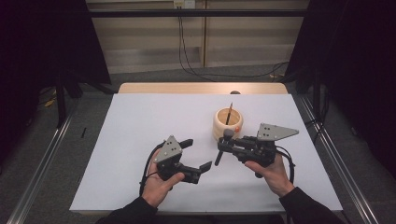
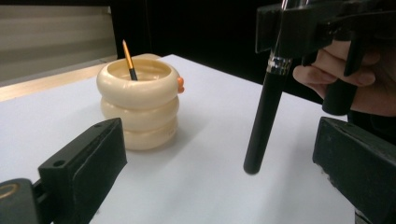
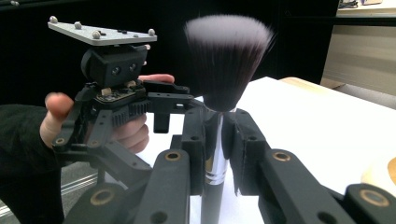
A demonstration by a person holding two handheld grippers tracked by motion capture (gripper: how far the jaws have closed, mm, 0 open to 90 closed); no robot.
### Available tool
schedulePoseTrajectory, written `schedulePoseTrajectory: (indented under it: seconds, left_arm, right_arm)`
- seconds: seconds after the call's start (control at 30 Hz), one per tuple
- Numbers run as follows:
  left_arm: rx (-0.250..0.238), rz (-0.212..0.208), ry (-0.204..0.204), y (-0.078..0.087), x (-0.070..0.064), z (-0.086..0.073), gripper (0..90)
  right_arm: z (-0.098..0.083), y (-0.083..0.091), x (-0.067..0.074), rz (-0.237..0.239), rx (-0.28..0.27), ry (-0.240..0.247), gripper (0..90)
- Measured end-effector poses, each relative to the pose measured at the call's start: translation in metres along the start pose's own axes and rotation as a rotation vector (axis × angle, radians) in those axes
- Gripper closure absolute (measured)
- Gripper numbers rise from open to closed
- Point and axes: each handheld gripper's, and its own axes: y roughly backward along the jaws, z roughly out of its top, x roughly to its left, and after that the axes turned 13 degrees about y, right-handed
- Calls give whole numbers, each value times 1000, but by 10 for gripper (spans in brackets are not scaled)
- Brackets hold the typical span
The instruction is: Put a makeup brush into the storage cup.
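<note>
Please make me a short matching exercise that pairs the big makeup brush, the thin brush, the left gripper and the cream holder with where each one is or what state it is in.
Things:
1. big makeup brush
2. thin brush
3. left gripper
4. cream holder

States:
A. standing on the white table, made of three stacked rings
B. jaws wide apart, nothing between the pads
C. clamped by its handle in the right gripper
D. leaning inside the holder, tip up

Right pairs: 1-C, 2-D, 3-B, 4-A
</note>
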Motion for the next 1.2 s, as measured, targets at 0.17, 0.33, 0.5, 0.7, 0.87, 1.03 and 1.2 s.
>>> schedulePoseTrajectory:
  seconds: [0.17, 0.33, 0.5, 0.7, 0.87, 1.03, 1.2]
  left_arm:
    - [6, 51, -14, 9, 4, -5, 25]
    - [-3, 72, -32, 19, 8, -5, 23]
    - [-7, 98, -24, 29, 13, -8, 17]
    - [-11, 118, -13, 40, 21, -13, 18]
    - [-4, 160, -25, 54, 27, -19, 18]
    - [-21, 171, -1, 63, 32, -20, 18]
    - [-30, 192, 0, 71, 37, -25, 17]
  right_arm:
    - [-1, 1, -2, -12, 5, -4, 783]
    - [-1, 3, -4, -23, 5, -1, 783]
    - [-2, 5, -6, -39, 9, -7, 783]
    - [-2, 6, -10, -46, 12, -12, 783]
    - [-3, 8, -12, -57, 13, -11, 783]
    - [-3, 10, -15, -67, 15, -14, 783]
    - [-4, 11, -19, -78, 19, -13, 783]
